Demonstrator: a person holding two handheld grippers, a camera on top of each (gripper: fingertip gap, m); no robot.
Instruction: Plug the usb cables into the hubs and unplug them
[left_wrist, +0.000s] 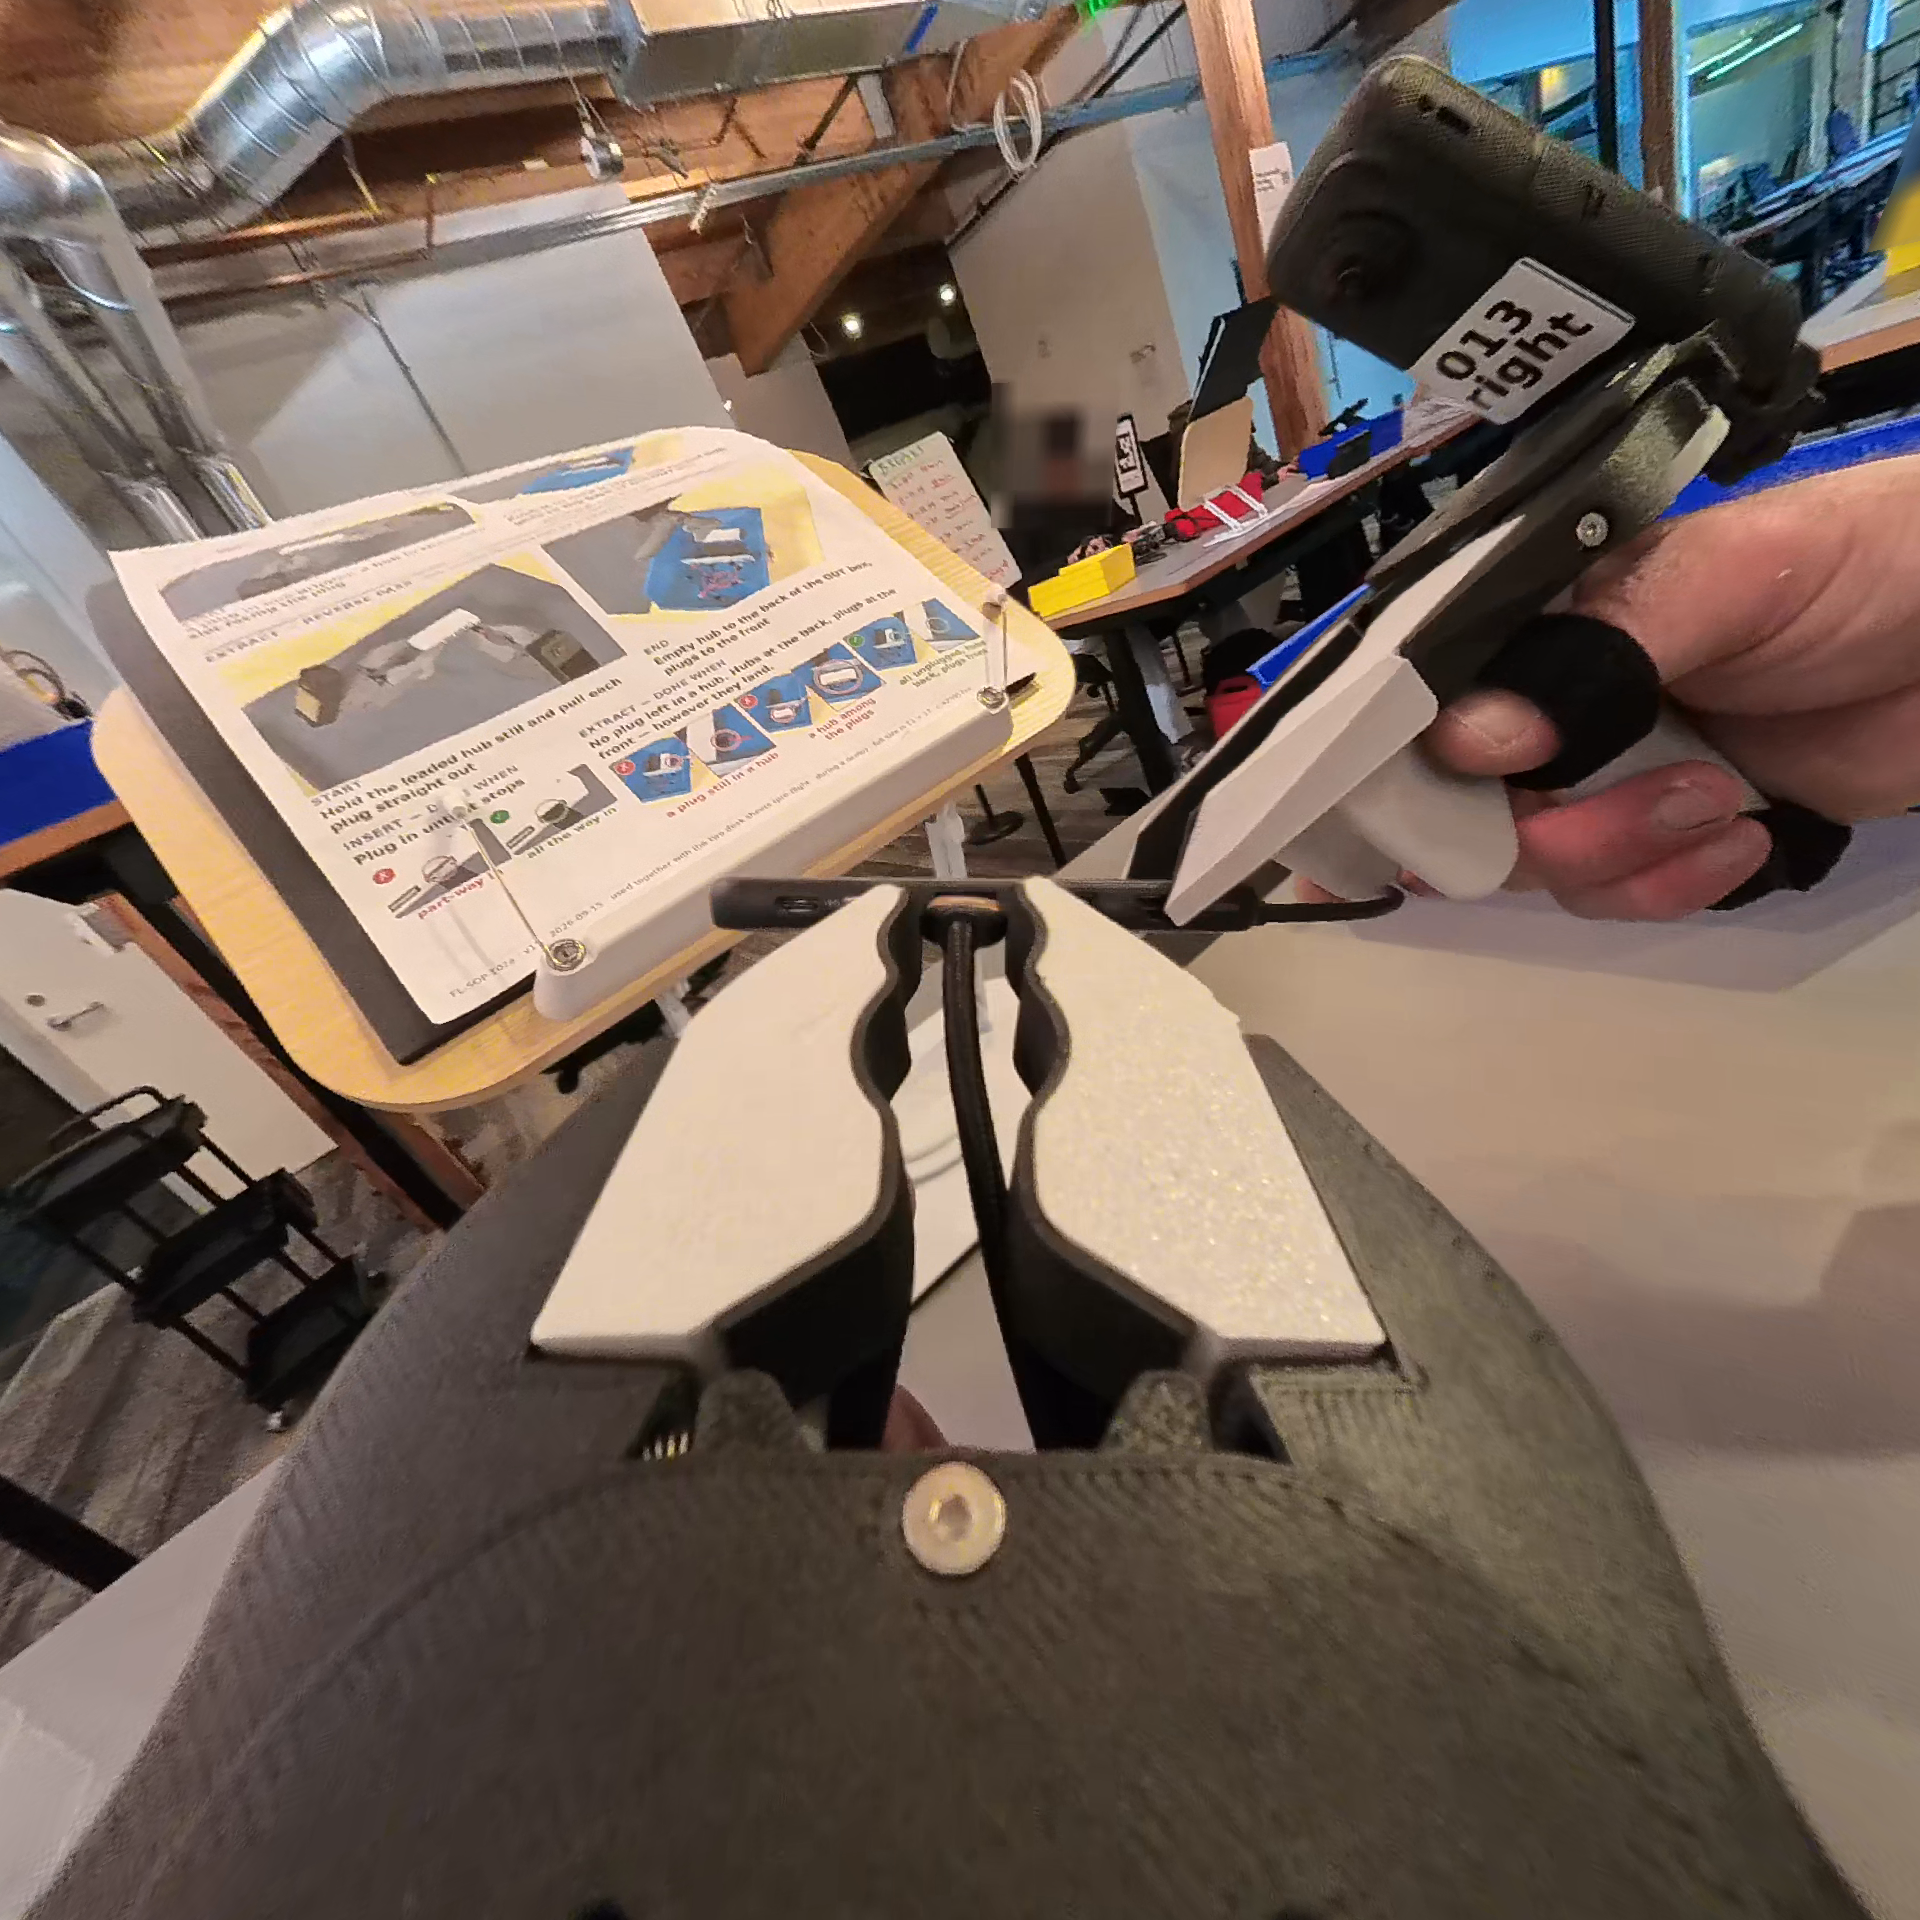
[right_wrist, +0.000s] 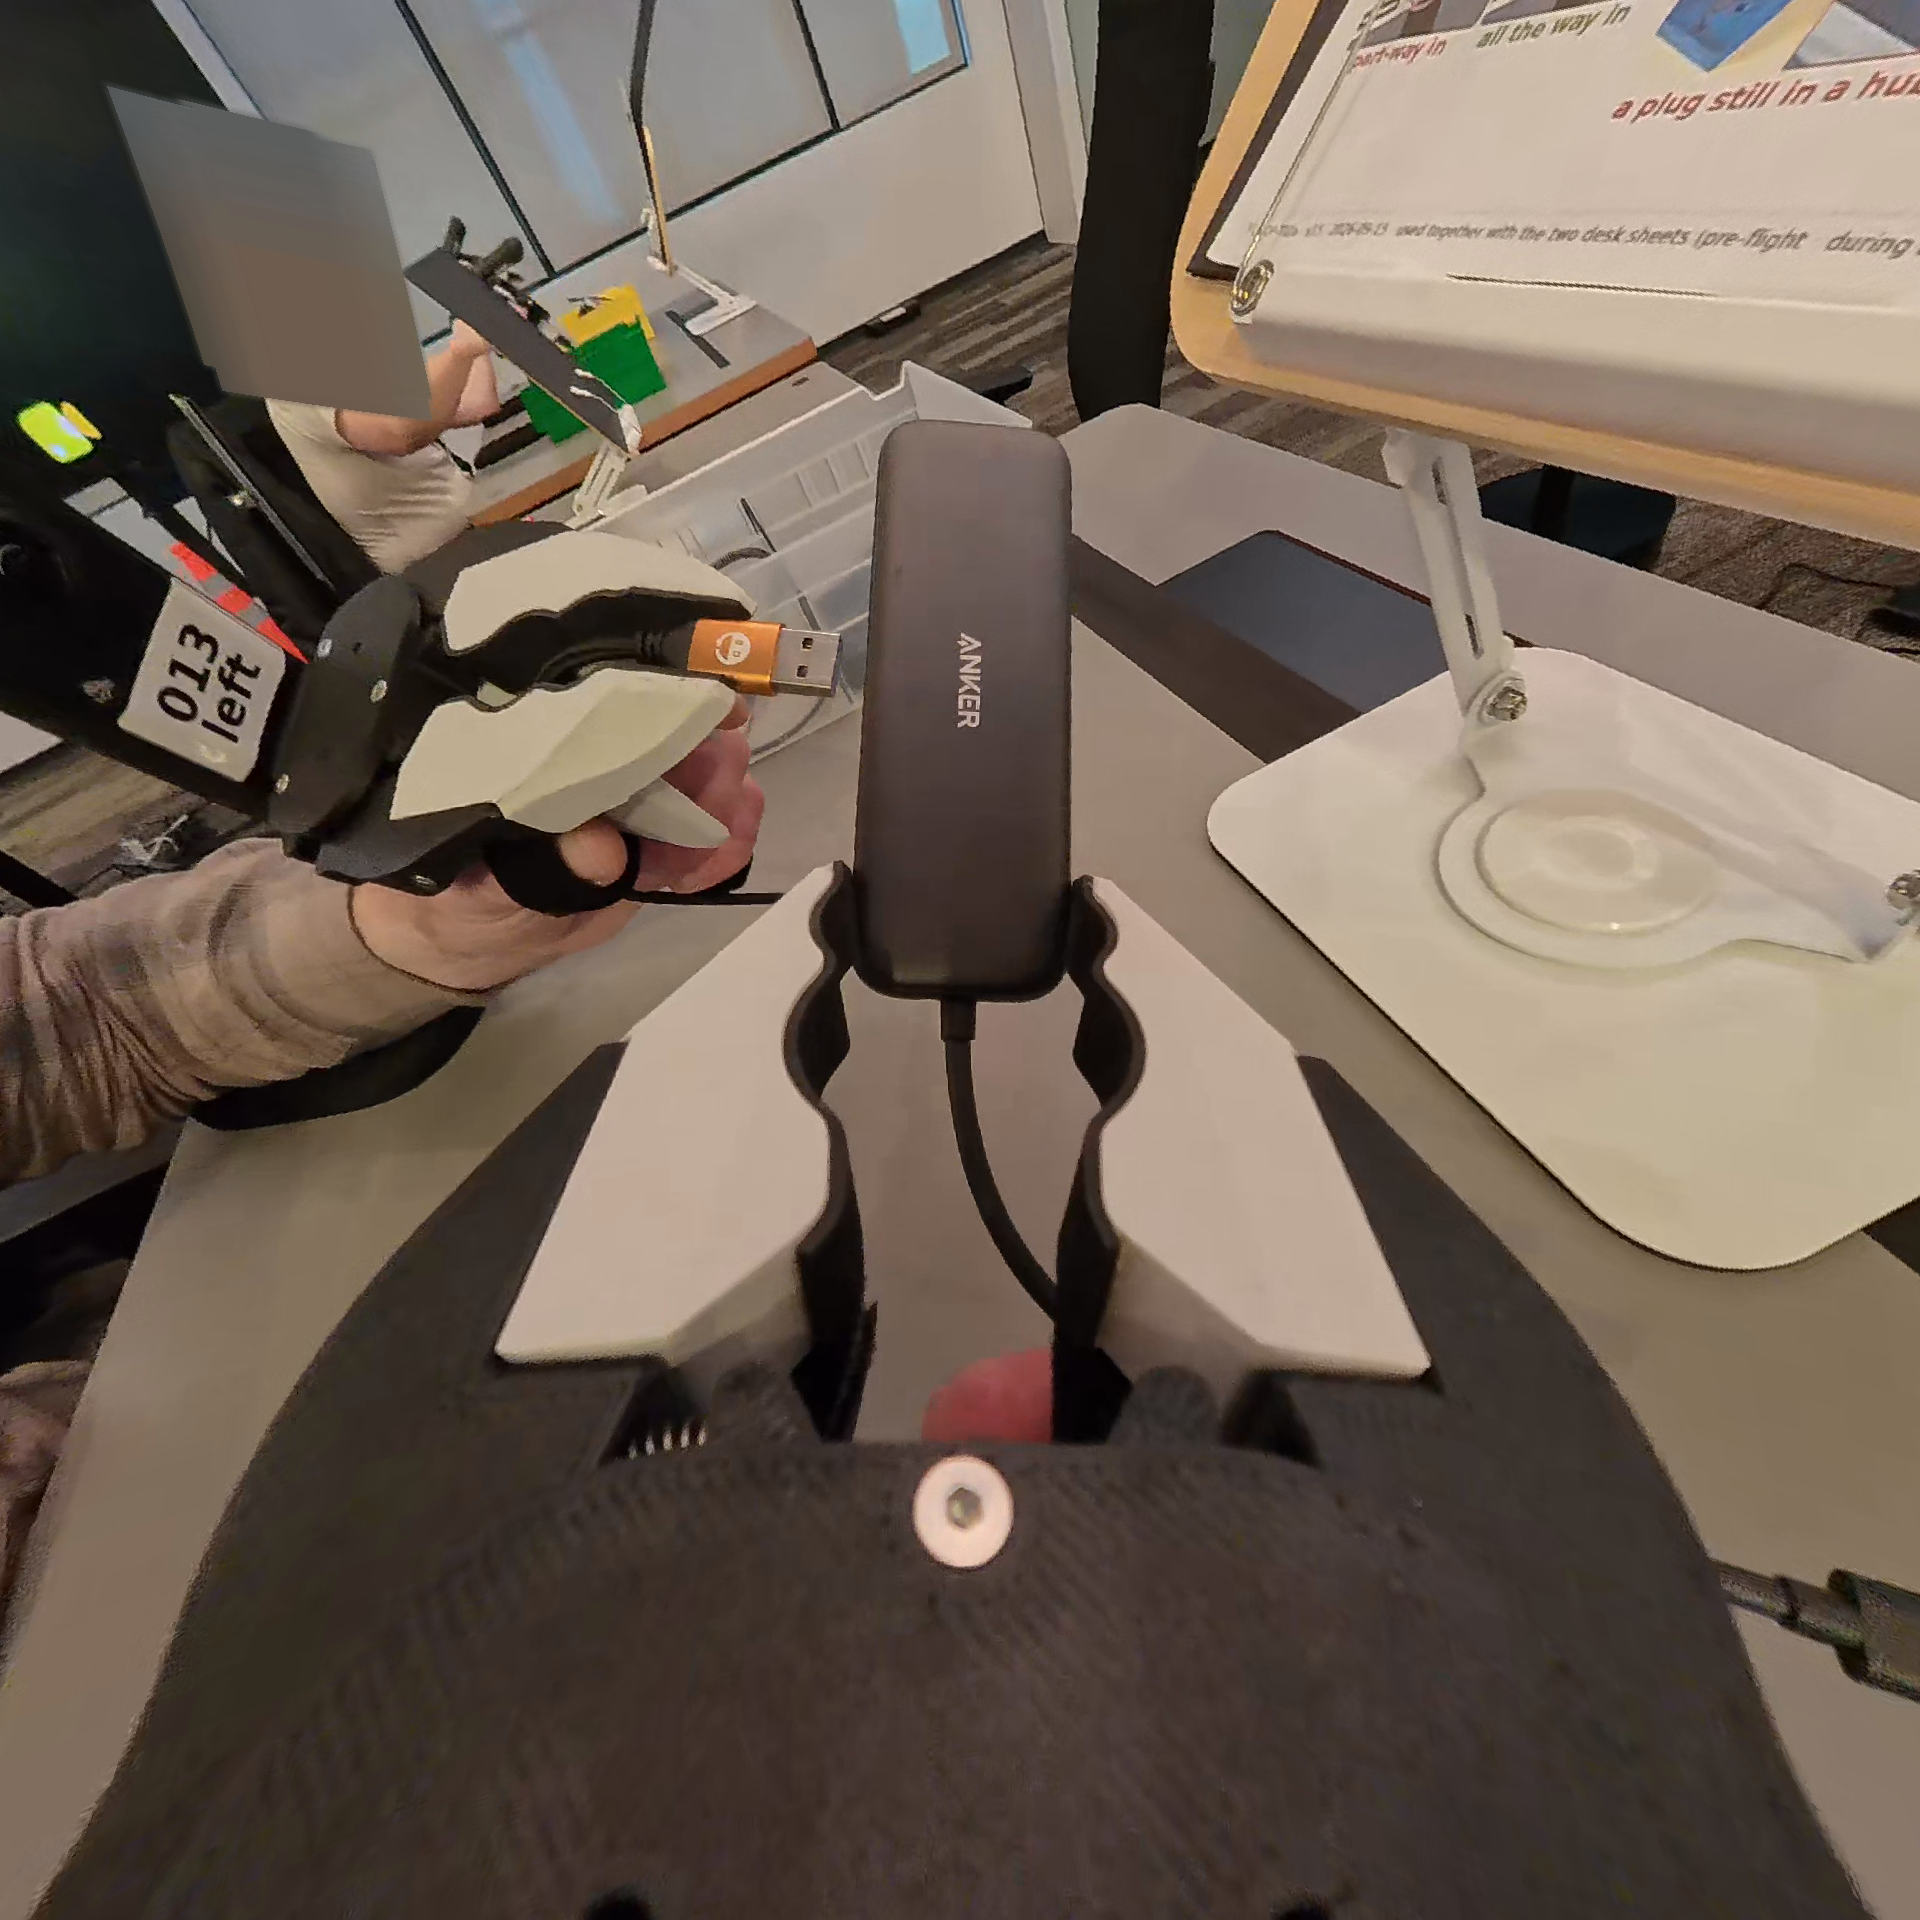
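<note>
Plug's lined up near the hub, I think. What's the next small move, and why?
Probably ease the left gripper straight toward the hub: the orange USB plug it grips points at the hub's side with a gap left, and the right gripper clamps the hub.

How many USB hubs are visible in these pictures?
1: the slim dark grey USB hub, gripped by the right gripper above the grey table. Others may be hidden.

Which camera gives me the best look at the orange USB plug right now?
The right wrist view. It shows the orange USB plug side-on, held in the left tongs, its metal tip bare and just short of the hub. In the left wrist view only the plug's rear end shows between its own fingers, against the hub's edge.
</note>
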